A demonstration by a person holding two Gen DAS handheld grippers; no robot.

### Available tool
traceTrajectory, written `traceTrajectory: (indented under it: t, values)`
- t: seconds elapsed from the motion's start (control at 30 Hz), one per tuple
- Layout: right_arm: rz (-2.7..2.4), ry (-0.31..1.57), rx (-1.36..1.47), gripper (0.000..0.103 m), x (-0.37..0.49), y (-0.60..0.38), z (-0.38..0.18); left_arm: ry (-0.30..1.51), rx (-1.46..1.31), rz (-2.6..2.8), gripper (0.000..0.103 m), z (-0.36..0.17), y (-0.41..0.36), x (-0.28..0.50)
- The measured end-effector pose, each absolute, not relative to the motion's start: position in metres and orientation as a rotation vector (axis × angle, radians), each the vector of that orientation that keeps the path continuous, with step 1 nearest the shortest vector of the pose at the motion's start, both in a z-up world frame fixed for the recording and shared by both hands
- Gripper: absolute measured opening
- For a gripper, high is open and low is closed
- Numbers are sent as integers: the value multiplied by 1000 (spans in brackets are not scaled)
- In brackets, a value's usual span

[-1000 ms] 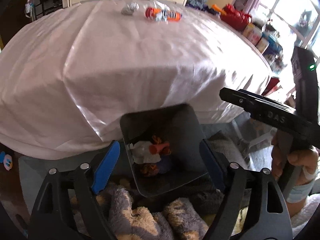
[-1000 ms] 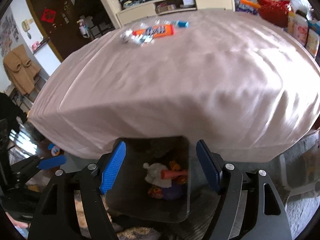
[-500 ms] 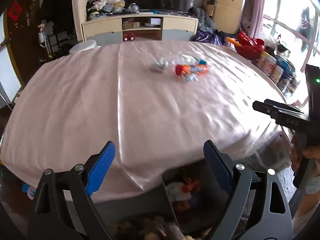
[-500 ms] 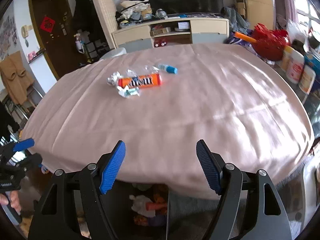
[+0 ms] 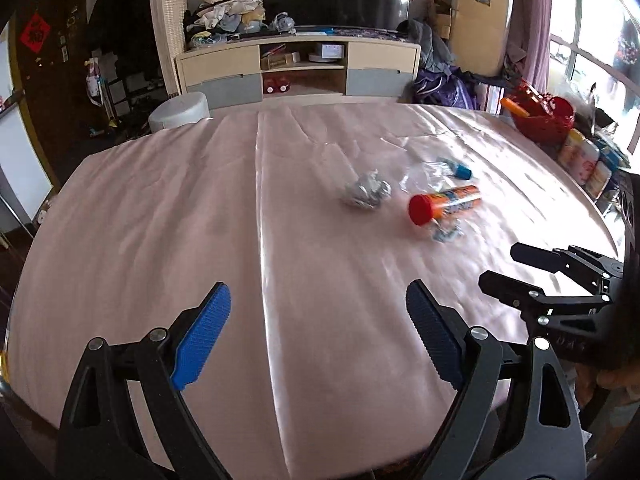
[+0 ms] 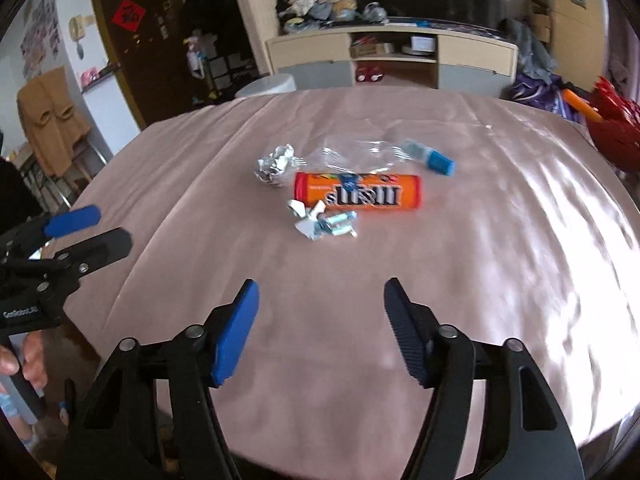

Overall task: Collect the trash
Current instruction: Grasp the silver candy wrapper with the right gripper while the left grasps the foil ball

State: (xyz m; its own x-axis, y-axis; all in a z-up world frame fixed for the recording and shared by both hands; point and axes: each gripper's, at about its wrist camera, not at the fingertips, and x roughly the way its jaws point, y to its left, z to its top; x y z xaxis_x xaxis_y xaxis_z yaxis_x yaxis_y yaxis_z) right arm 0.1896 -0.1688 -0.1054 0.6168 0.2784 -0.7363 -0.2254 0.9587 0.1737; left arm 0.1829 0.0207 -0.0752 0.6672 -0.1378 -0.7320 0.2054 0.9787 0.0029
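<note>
On the pink tablecloth (image 6: 500, 264), toward its far half, lies 1 cluster of trash, with nothing else on the cloth.

Item 1: orange candy tube (image 6: 357, 191), red-capped, lying on its side; in the left wrist view (image 5: 444, 204) its cap faces the camera.
Item 2: crumpled foil ball (image 6: 275, 163), just beside the tube's left end; apart from the tube in the left wrist view (image 5: 366, 192).
Item 3: clear plastic wrapper (image 6: 356, 152), crinkled, behind the tube and touching it.
Item 4: small blue-capped piece (image 6: 434, 158), at the right end of the clear wrapper.
Item 5: small white and pale-blue wrapper scraps (image 6: 326, 224), just in front of the tube, touching or nearly touching it.

Left gripper (image 5: 318, 332): blue-padded jaws spread wide, nothing between them, over the near part of the cloth, well short of the cluster. Seen also at the left edge of the right wrist view (image 6: 90, 228), held by a hand (image 6: 24, 360).

Right gripper (image 6: 320, 328): jaws apart and closing, nothing between them, pointed at the cluster from the near part of the cloth. Its black fingers also show at the right of the left wrist view (image 5: 516, 268).

Background: low cabinet (image 6: 392, 56) with open shelves, red basket (image 5: 544, 118) beyond the table's right edge, dark door (image 6: 132, 32).
</note>
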Motion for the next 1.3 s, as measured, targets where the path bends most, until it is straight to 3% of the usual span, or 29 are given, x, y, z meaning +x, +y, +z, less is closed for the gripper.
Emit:
traceTrajectory:
  t: [0.17,0.27,0.47,0.53,0.77,0.97,1.13,1.3]
  values:
    - [292,893,70,63,220,-164,-114,854,97,-200,80,-88,15,219]
    - [295,915,63,57,235,-161,-119,884,104,-211,78,-98,10,239]
    - [306,912,8,34,249,-158,-121,920,101,-246,78,-110,3,269]
    - [298,907,-13,21,252,-160,-121,924,96,-257,78,-111,0,277]
    - [251,901,-5,18,265,-182,-121,927,110,-301,77,-115,-22,303]
    - [252,901,23,18,267,-190,-121,967,103,-332,62,-126,-36,324]
    - [264,896,28,18,261,-194,-119,967,108,-341,37,-123,-41,328]
    - [279,879,27,17,242,-198,-110,960,123,-333,33,-117,-40,310]
